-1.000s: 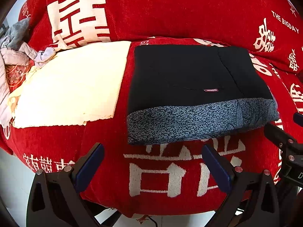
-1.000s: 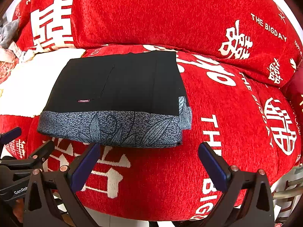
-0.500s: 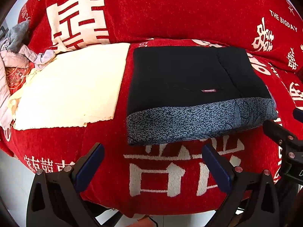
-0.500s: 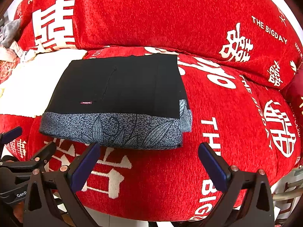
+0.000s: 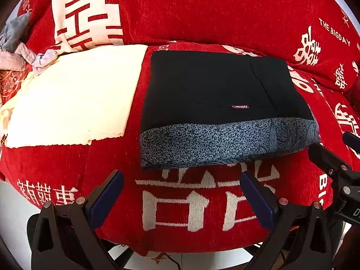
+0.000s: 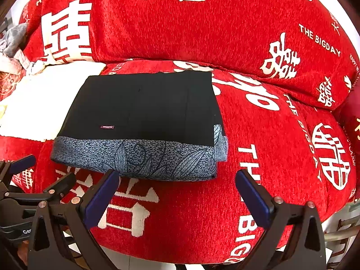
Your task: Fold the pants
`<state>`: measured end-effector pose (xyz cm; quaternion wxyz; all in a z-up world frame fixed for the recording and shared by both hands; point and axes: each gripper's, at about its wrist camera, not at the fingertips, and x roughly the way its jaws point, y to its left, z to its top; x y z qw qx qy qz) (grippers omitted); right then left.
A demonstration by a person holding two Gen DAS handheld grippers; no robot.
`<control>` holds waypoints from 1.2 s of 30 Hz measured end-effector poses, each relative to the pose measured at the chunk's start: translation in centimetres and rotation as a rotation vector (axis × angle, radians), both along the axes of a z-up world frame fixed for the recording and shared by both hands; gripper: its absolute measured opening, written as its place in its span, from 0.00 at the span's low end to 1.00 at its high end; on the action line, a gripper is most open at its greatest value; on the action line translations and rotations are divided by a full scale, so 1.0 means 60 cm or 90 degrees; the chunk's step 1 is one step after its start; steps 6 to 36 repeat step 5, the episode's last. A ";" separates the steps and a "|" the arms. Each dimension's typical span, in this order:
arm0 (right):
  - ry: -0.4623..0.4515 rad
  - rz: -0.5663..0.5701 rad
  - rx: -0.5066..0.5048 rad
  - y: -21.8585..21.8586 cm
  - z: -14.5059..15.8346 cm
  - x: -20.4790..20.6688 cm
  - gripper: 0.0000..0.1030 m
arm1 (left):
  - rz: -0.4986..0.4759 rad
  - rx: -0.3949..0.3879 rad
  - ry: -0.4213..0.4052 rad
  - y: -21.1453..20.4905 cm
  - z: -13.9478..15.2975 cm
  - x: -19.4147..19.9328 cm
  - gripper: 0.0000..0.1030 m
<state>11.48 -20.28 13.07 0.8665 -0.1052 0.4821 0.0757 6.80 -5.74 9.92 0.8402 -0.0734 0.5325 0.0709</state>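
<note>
Black, soft-looking folded pants with a speckled grey-blue leaf-print band (image 5: 225, 103) lie as a neat rectangle on the red chenille sofa seat with white characters (image 5: 202, 202), just right of a cream folded cloth (image 5: 74, 94). We judge them light and limp, liable to sag and slide apart if lifted by one layer, so we would pinch the thick banded edge (image 6: 139, 157) through all layers, near both corners. Our left gripper (image 5: 180, 193) hangs spread wide, holding nothing, short of the band. Our right gripper (image 6: 177, 191) is equally wide and empty, its left fingertip (image 6: 103, 191) overlapping the band's edge in view; contact is unclear.
</note>
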 end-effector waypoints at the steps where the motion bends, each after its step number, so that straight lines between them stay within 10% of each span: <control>1: 0.000 -0.001 0.000 -0.002 -0.001 -0.003 1.00 | 0.000 0.002 -0.002 0.000 -0.001 -0.003 1.00; 36: 0.008 -0.018 0.009 -0.013 -0.024 -0.020 1.00 | 0.006 0.013 -0.023 0.001 -0.016 -0.028 1.00</control>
